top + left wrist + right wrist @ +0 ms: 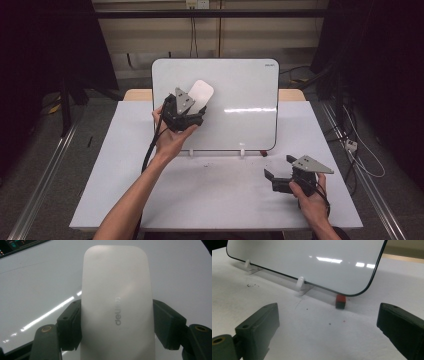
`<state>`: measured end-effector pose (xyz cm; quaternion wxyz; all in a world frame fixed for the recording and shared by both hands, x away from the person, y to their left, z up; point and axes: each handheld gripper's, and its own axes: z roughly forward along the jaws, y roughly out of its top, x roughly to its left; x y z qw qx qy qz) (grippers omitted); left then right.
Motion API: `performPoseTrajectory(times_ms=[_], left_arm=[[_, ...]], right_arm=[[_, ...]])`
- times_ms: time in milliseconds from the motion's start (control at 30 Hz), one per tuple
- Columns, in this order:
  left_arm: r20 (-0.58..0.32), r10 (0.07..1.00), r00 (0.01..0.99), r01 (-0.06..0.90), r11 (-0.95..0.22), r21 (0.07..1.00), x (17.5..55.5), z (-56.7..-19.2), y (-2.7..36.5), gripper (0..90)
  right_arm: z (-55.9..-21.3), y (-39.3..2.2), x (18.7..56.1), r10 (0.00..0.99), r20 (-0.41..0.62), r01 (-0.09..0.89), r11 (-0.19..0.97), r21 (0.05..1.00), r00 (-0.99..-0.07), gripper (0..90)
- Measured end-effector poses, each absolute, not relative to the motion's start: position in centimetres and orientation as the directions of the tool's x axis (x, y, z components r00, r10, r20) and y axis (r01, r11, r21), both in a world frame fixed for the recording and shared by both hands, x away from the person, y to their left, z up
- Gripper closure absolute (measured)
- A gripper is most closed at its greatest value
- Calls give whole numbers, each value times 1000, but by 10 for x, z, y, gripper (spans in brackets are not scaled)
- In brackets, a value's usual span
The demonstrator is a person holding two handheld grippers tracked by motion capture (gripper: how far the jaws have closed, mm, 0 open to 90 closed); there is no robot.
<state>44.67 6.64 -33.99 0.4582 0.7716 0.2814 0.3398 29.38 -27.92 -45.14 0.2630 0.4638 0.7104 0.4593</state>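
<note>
Clearly the left gripper [196, 111] clamps a white eraser [117, 305] (lower end cut off); right gripper [276, 175] gapes empty.

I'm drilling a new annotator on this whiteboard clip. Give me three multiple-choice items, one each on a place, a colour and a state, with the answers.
1. Where is the eraser?
A. flat on the table
B. up against the whiteboard's left part
C. beside the right gripper

2. What colour is the small block at the whiteboard's lower corner?
A. red over black
B. all blue
C. yellow

3. How do the right gripper's jaws stand?
A. shut on the block
B. shut on nothing
C. open, nothing between them

Answers:
1. B, the high view shows the left gripper holding it at the board.
2. A, seen in the right gripper view.
3. C, bare table lies between the parted jaws.
</note>
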Motion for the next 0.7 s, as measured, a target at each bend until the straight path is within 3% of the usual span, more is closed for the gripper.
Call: performPoseTrajectory(times_ms=[700], left_arm=[[227, 760, 610, 133, -380, 915, 428, -341, 100, 312]], right_arm=[[-452, -279, 294, 900, 52, 420, 150, 895, -433, 41]])
